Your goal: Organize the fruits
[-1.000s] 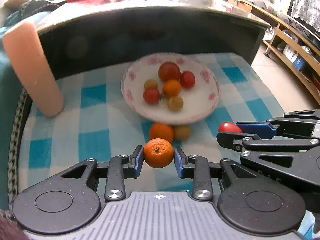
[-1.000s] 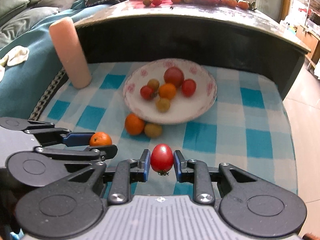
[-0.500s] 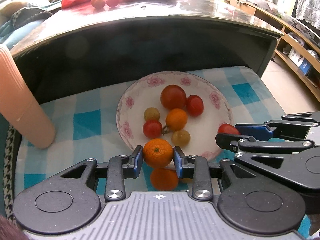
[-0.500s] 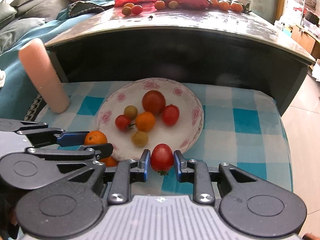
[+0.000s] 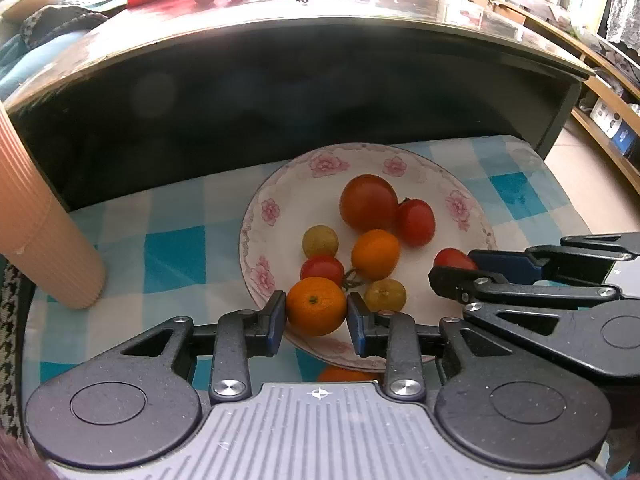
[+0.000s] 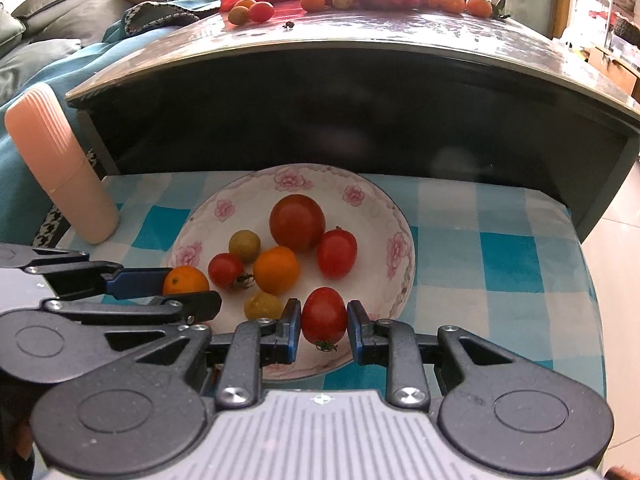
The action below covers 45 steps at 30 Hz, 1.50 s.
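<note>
Left wrist view: left gripper [image 5: 316, 312] clamps a mandarin [image 5: 316, 306], stem end facing back; right gripper [image 6: 324, 322] pinches a tomato [image 6: 324, 315], long axis vertical, stem down, over the plate [image 6: 396, 248].

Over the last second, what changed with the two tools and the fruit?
Both tools carried their fruit forward from over the cloth to over the plate. The left tool stays shut on the orange, now above the plate's near rim; the right tool stays shut on the red tomato, also over the near rim. Nothing released. The six fruits already on the plate and the pink cup stack have not shifted.
</note>
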Each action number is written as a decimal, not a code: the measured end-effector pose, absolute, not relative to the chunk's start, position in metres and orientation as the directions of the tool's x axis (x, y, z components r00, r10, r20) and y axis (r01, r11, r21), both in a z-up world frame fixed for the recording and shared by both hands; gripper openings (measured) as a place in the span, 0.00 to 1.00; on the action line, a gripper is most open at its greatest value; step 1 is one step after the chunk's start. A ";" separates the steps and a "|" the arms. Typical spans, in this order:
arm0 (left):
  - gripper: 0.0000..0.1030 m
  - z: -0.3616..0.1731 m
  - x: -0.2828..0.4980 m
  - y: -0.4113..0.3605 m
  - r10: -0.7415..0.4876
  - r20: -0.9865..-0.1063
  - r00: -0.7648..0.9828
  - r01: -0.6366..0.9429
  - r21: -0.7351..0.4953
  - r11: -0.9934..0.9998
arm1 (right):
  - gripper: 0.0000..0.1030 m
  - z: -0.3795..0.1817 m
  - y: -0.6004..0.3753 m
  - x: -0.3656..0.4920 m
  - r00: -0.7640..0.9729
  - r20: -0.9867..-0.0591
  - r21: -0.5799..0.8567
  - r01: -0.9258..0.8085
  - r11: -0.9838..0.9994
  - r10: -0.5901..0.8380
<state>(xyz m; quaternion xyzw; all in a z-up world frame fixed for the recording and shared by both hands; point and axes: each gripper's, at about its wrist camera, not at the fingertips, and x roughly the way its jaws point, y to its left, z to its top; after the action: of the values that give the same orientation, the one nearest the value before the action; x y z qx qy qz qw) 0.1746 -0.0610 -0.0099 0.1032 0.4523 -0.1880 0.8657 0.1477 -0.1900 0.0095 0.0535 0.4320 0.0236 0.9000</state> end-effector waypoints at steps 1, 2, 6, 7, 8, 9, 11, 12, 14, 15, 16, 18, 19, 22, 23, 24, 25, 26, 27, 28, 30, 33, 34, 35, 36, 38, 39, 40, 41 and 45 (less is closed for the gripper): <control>0.41 -0.010 0.175 -0.061 -0.232 -0.822 0.521 0.416 0.008 0.909 | 0.40 0.009 -0.190 0.149 0.626 -0.774 0.118 0.004 0.993 0.090; 0.41 -0.010 0.175 -0.061 -0.232 -0.821 0.522 0.414 0.005 0.910 | 0.40 0.008 -0.190 0.150 0.626 -0.774 0.124 0.005 0.992 0.093; 0.47 -0.010 0.177 -0.060 -0.235 -0.819 0.523 0.406 -0.003 0.914 | 0.41 0.004 -0.193 0.152 0.628 -0.771 0.148 0.014 0.989 0.107; 0.50 -0.010 0.177 -0.060 -0.235 -0.818 0.524 0.406 -0.003 0.914 | 0.41 0.004 -0.194 0.152 0.632 -0.768 0.147 0.012 0.989 0.106; 0.51 -0.009 0.177 -0.059 -0.235 -0.817 0.526 0.407 0.000 0.913 | 0.41 0.004 -0.194 0.153 0.635 -0.765 0.146 0.014 0.989 0.104; 0.54 -0.009 0.177 -0.059 -0.234 -0.817 0.528 0.408 0.002 0.913 | 0.41 0.004 -0.195 0.153 0.638 -0.763 0.147 0.017 0.989 0.103; 0.58 -0.008 0.176 -0.059 -0.236 -0.815 0.530 0.406 -0.001 0.914 | 0.41 0.004 -0.197 0.153 0.641 -0.761 0.149 0.023 0.989 0.100; 0.58 -0.007 0.176 -0.058 -0.236 -0.813 0.532 0.405 0.000 0.914 | 0.41 0.004 -0.197 0.153 0.642 -0.760 0.148 0.027 0.989 0.097; 0.60 -0.005 0.175 -0.058 -0.234 -0.809 0.539 0.402 0.003 0.916 | 0.41 0.005 -0.197 0.153 0.648 -0.757 0.148 0.034 0.988 0.091; 0.61 -0.004 0.175 -0.057 -0.234 -0.806 0.543 0.399 0.002 0.917 | 0.41 0.005 -0.198 0.152 0.651 -0.754 0.148 0.036 0.988 0.089; 0.62 -0.003 0.176 -0.056 -0.235 -0.805 0.545 0.397 0.000 0.918 | 0.41 0.006 -0.198 0.152 0.653 -0.752 0.149 0.035 0.988 0.091; 0.62 -0.001 0.176 -0.055 -0.238 -0.802 0.547 0.393 -0.004 0.919 | 0.41 0.008 -0.198 0.151 0.659 -0.747 0.151 0.037 0.988 0.089; 0.63 0.000 0.175 -0.054 -0.238 -0.801 0.549 0.392 -0.004 0.920 | 0.41 0.009 -0.198 0.151 0.664 -0.742 0.150 0.038 0.988 0.087; 0.64 0.002 0.174 -0.053 -0.239 -0.799 0.552 0.392 -0.004 0.920 | 0.41 0.012 -0.199 0.150 0.672 -0.735 0.156 0.038 0.987 0.090; 0.64 0.002 0.173 -0.053 -0.239 -0.798 0.553 0.392 -0.004 0.920 | 0.41 0.013 -0.198 0.149 0.674 -0.733 0.156 0.039 0.987 0.089; 0.64 0.002 0.173 -0.053 -0.238 -0.798 0.554 0.392 -0.002 0.920 | 0.41 0.014 -0.198 0.149 0.676 -0.732 0.156 0.039 0.987 0.089; 0.64 0.003 0.171 -0.053 -0.237 -0.797 0.556 0.391 0.000 0.920 | 0.41 0.015 -0.199 0.149 0.677 -0.730 0.156 0.040 0.987 0.088; 0.64 0.004 0.170 -0.052 -0.235 -0.796 0.557 0.391 0.001 0.920 | 0.41 0.015 -0.199 0.148 0.678 -0.730 0.156 0.043 0.987 0.086; 0.65 0.004 0.169 -0.051 -0.235 -0.795 0.559 0.391 0.002 0.920 | 0.41 0.016 -0.198 0.148 0.679 -0.730 0.154 0.045 0.987 0.083; 0.65 0.006 0.167 -0.051 -0.235 -0.794 0.560 0.391 0.003 0.921 | 0.41 0.016 -0.197 0.147 0.679 -0.729 0.151 0.045 0.987 0.081; 0.65 0.009 0.163 -0.048 -0.237 -0.792 0.563 0.390 0.002 0.921 | 0.41 0.018 -0.196 0.146 0.680 -0.729 0.147 0.045 0.988 0.077; 0.66 0.013 0.155 -0.044 -0.243 -0.790 0.563 0.389 -0.006 0.921 | 0.41 0.023 -0.192 0.141 0.681 -0.729 0.136 0.039 0.990 0.073; 0.66 0.014 0.152 -0.043 -0.245 -0.790 0.562 0.390 -0.008 0.921 | 0.41 0.026 -0.191 0.139 0.681 -0.728 0.130 0.036 0.991 0.071; 0.66 0.015 0.149 -0.042 -0.246 -0.790 0.562 0.391 -0.009 0.920 | 0.41 0.028 -0.189 0.136 0.681 -0.729 0.124 0.032 0.992 0.069; 0.66 0.016 0.146 -0.041 -0.247 -0.790 0.561 0.391 -0.010 0.920 | 0.41 0.030 -0.188 0.134 0.680 -0.730 0.120 0.031 0.992 0.067; 0.66 0.017 0.141 -0.040 -0.251 -0.791 0.558 0.396 -0.013 0.918 | 0.41 0.033 -0.185 0.129 0.678 -0.732 0.111 0.029 0.993 0.062; 0.67 0.017 0.138 -0.039 -0.253 -0.791 0.557 0.398 -0.014 0.917 | 0.41 0.034 -0.184 0.126 0.677 -0.734 0.107 0.027 0.994 0.060; 0.67 0.018 0.135 -0.038 -0.255 -0.791 0.556 0.399 -0.015 0.917 | 0.41 0.034 -0.183 0.123 0.674 -0.736 0.105 0.025 0.994 0.061; 0.67 0.019 0.133 -0.038 -0.257 -0.791 0.555 0.400 -0.016 0.916 | 0.41 0.034 -0.182 0.119 0.671 -0.739 0.103 0.023 0.994 0.060; 0.71 0.018 0.124 -0.034 -0.254 -0.797 0.548 0.409 -0.010 0.912 | 0.41 0.035 -0.177 0.106 0.665 -0.745 0.095 0.015 0.995 0.061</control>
<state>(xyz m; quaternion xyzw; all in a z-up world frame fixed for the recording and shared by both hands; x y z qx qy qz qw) 0.1245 -0.0343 0.0182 0.0889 0.4363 -0.1895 0.8752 0.1059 -0.1774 0.0353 0.0465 0.4093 0.0128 0.9111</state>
